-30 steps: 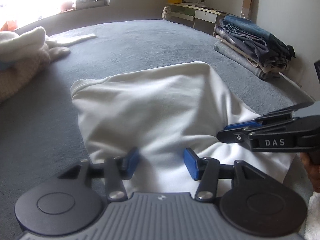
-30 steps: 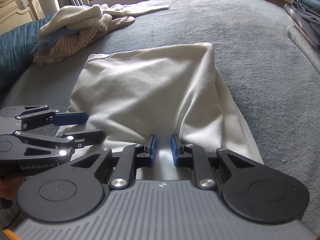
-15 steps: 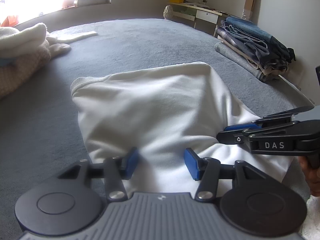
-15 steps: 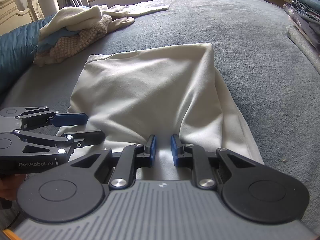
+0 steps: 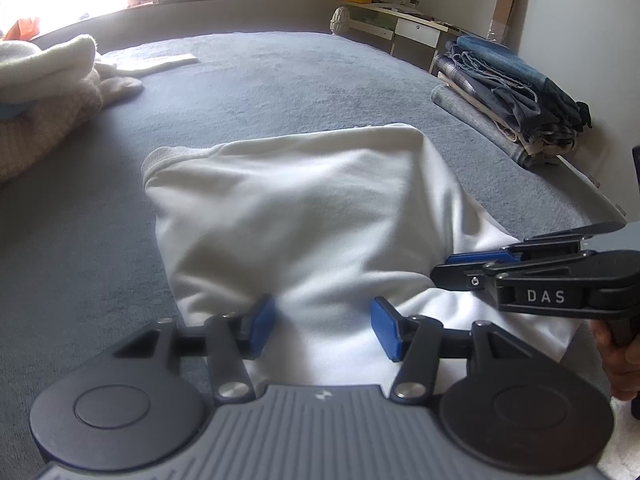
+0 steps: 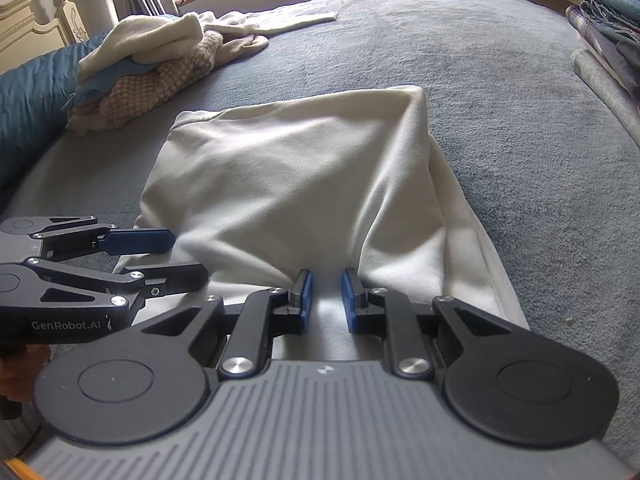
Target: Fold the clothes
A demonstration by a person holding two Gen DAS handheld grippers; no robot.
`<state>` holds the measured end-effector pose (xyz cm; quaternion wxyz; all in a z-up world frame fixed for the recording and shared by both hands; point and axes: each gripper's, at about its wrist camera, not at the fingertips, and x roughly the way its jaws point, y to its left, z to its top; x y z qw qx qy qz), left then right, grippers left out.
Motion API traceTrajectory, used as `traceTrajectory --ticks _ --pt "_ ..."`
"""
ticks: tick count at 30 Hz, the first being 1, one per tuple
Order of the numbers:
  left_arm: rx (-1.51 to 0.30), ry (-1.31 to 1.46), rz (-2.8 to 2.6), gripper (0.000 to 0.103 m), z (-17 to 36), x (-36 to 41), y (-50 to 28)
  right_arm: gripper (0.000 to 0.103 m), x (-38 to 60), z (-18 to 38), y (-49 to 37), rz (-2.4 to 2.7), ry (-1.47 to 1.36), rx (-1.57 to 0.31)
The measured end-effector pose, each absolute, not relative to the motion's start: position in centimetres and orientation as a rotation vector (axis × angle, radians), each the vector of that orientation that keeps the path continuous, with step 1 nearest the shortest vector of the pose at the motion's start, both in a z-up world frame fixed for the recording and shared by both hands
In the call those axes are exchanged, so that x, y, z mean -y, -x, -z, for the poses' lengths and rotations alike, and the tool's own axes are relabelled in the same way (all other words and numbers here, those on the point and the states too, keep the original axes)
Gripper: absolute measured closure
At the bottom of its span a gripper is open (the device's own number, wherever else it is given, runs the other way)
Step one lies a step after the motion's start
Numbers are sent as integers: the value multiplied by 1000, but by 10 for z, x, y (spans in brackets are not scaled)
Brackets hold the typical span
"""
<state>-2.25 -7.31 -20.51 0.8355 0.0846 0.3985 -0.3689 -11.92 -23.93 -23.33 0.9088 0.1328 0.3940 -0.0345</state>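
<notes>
A white garment (image 5: 304, 220) lies partly folded on the grey bed; it also shows in the right wrist view (image 6: 304, 184). My left gripper (image 5: 323, 326) is open, its blue pads either side of the garment's near edge, over the cloth. It also shows from the side in the right wrist view (image 6: 176, 256). My right gripper (image 6: 326, 300) has its pads a narrow gap apart over the garment's near edge, with cloth showing between them. From the left wrist view it (image 5: 444, 266) looks nearly closed at the garment's right side.
The grey bed cover (image 5: 280, 92) stretches ahead. A heap of unfolded cream and knitted clothes (image 6: 160, 68) lies at the far left. A stack of folded dark clothes (image 5: 512, 92) sits at the right. A blue quilt (image 6: 28, 108) is at the left edge.
Almost nothing has moved. Both grippers stay at the garment's near edge; the left view has tilted slightly.
</notes>
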Motion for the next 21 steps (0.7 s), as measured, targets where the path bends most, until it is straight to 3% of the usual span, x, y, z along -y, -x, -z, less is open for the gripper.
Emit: traceTrajectory --ticks 13,21 --pt "-978 -78 737 48 200 74 4 85 236 190 116 70 -176 -679" --pt "-1013 -70 725 42 199 79 1 85 257 223 75 141 -121 -837"
